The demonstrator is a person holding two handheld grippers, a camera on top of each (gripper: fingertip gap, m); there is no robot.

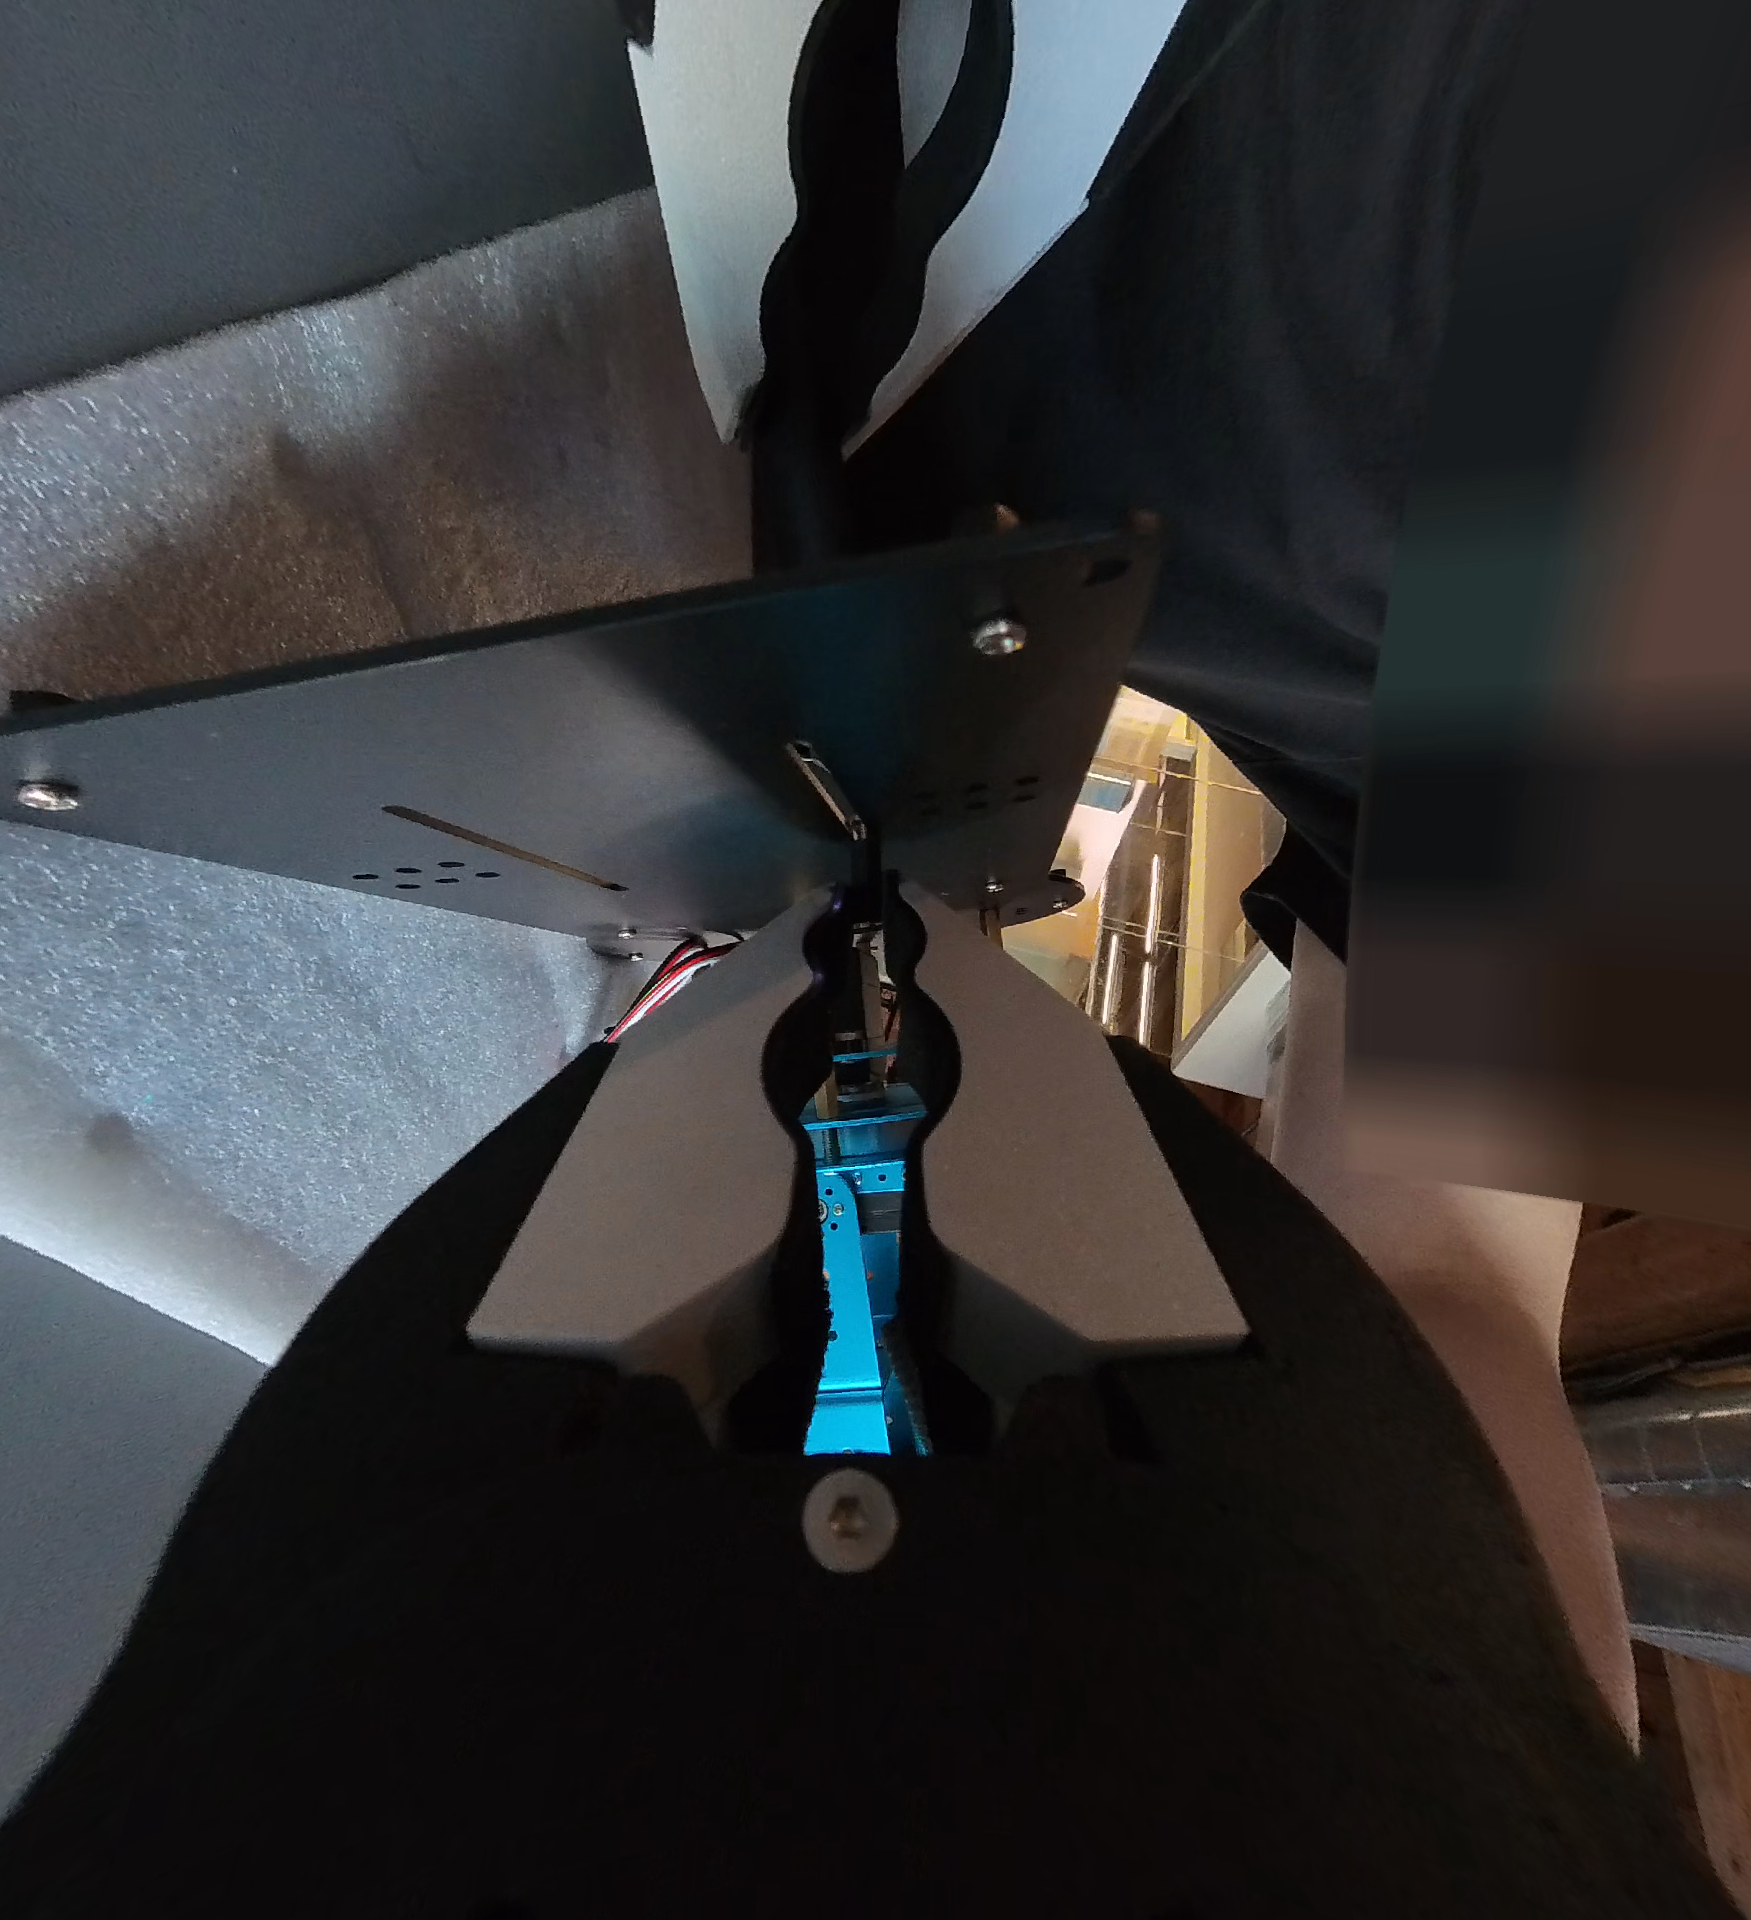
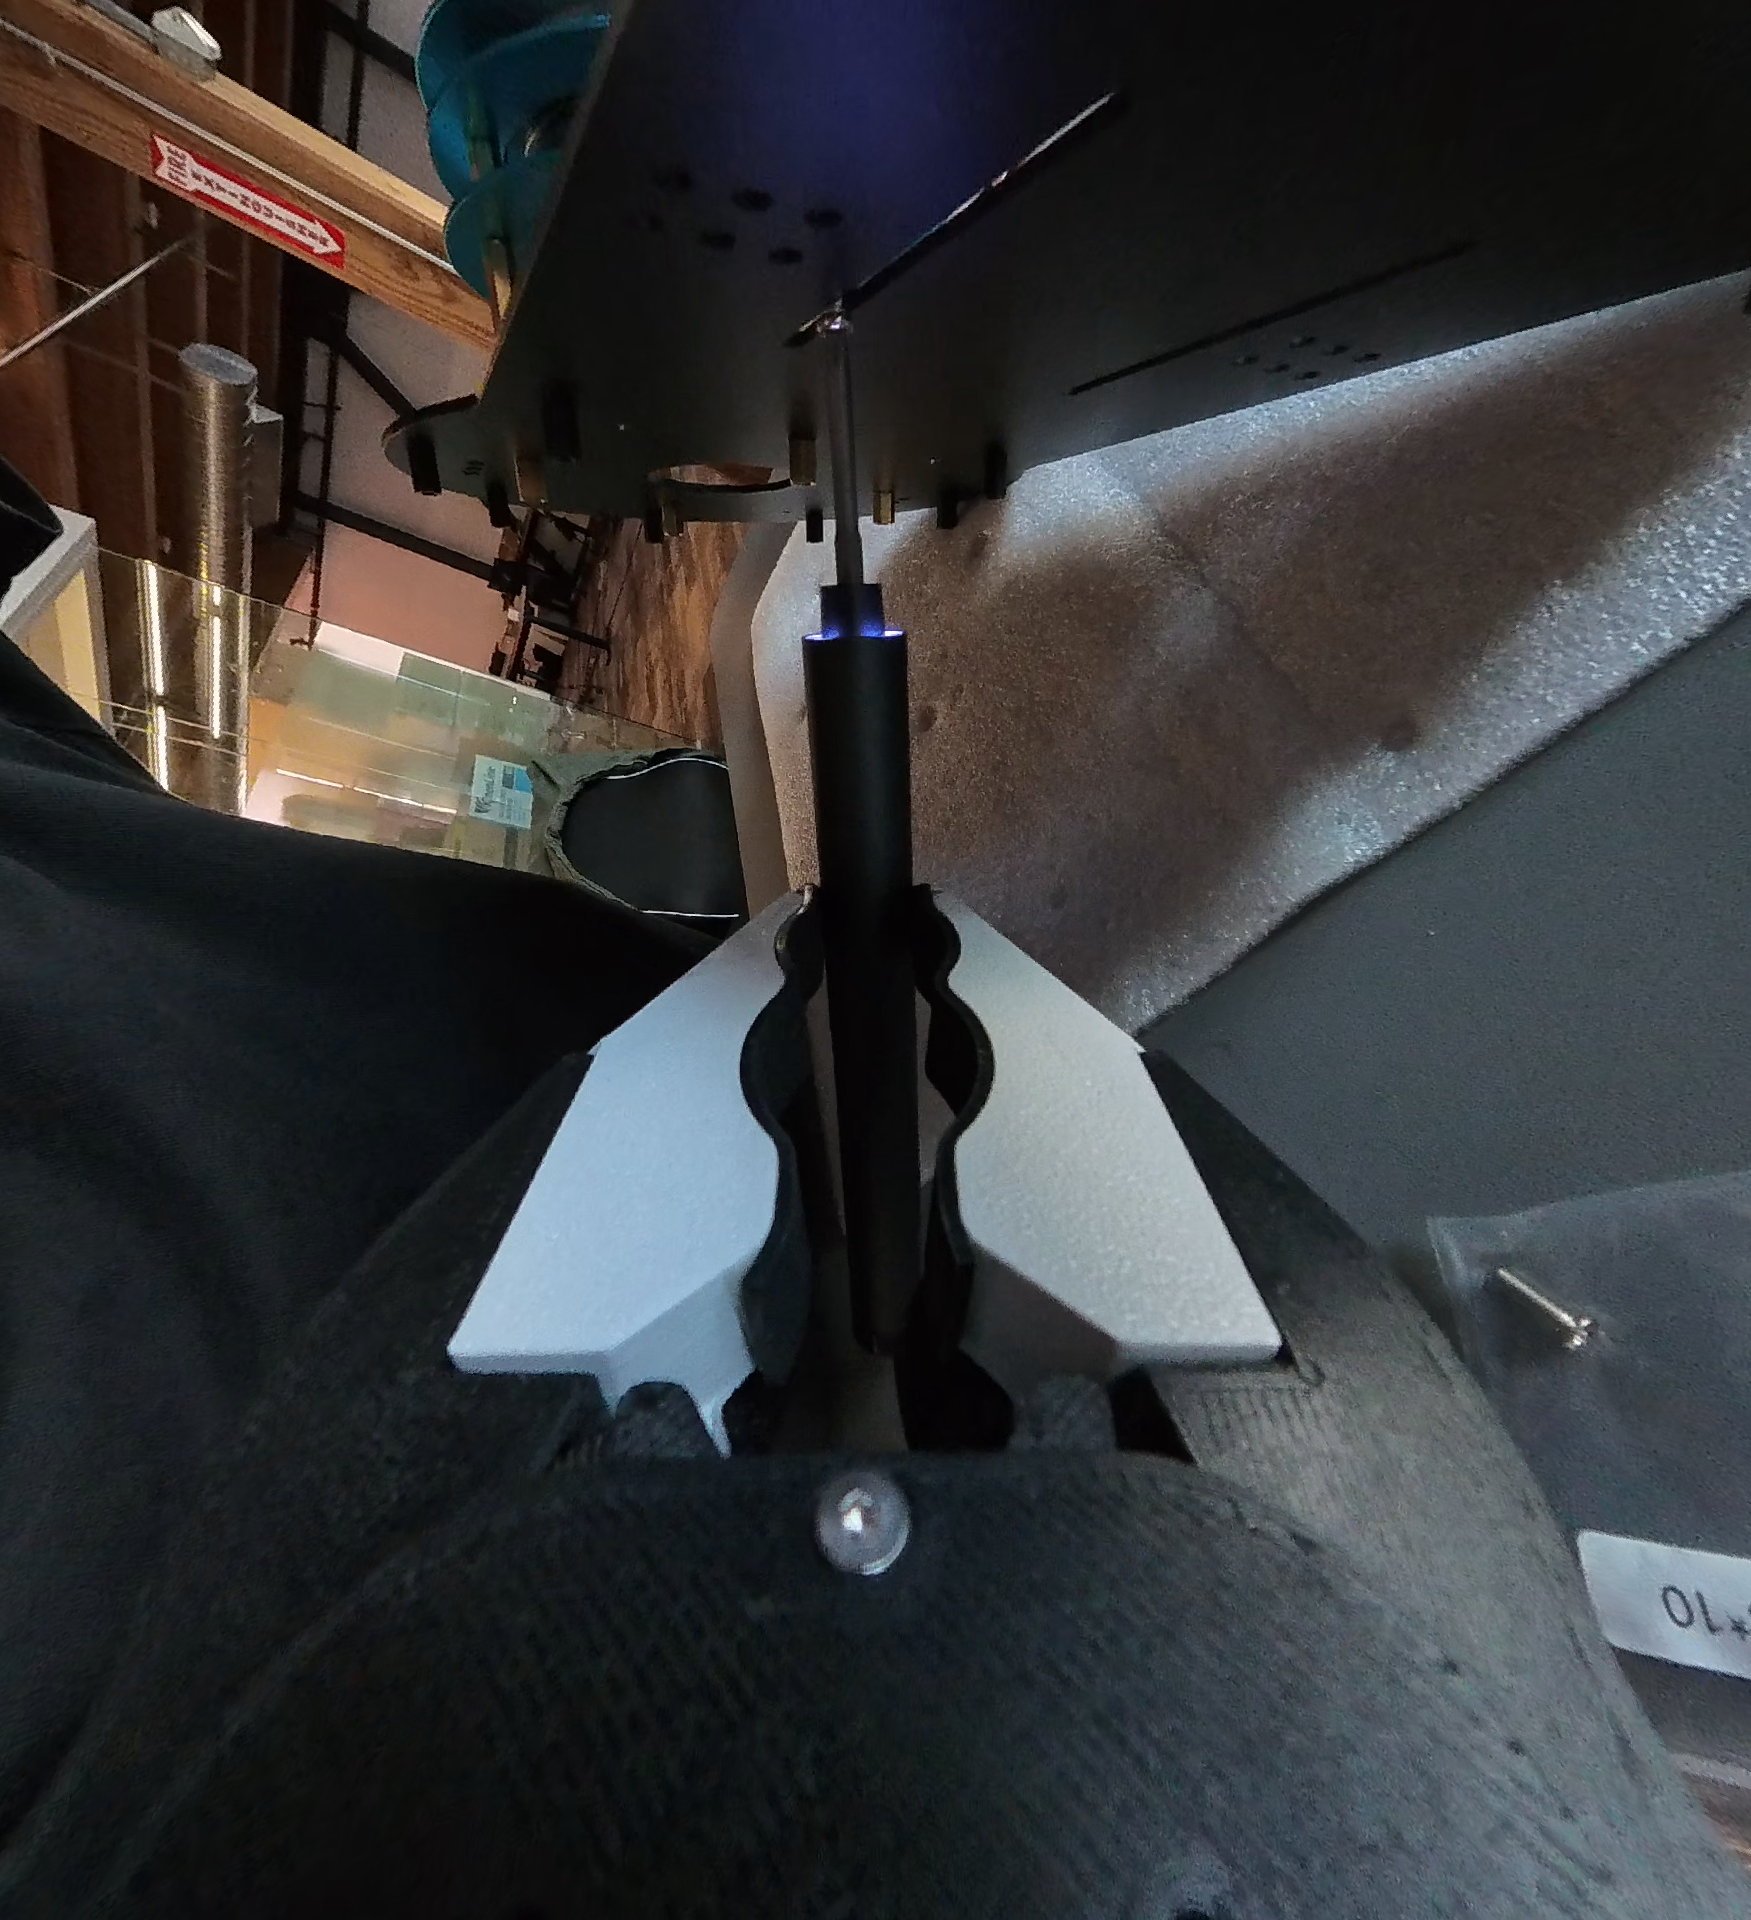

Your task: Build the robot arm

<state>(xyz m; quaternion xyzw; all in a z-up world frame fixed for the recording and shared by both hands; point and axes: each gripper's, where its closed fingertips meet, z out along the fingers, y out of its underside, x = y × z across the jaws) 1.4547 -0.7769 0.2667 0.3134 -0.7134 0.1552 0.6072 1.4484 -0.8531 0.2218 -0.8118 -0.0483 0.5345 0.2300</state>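
Note:
A black perforated metal plate with screws and standoffs is held tilted over white foam. My left gripper is shut, its fingertips pinching the plate's near edge; blue metal parts show through the gap between the pads. My right gripper is shut on a slim black electric screwdriver with a blue glow at its collar. Its thin bit touches the face of the plate beside a slot. The right gripper also shows at the top of the left wrist view.
A white foam sheet lies on a grey surface under the plate. A clear bag holding a loose screw and a white label lies at the right. A teal wheel sits on the plate's far side. A person's dark garment fills the left. There is about 10 cm between the tips of the two grippers.

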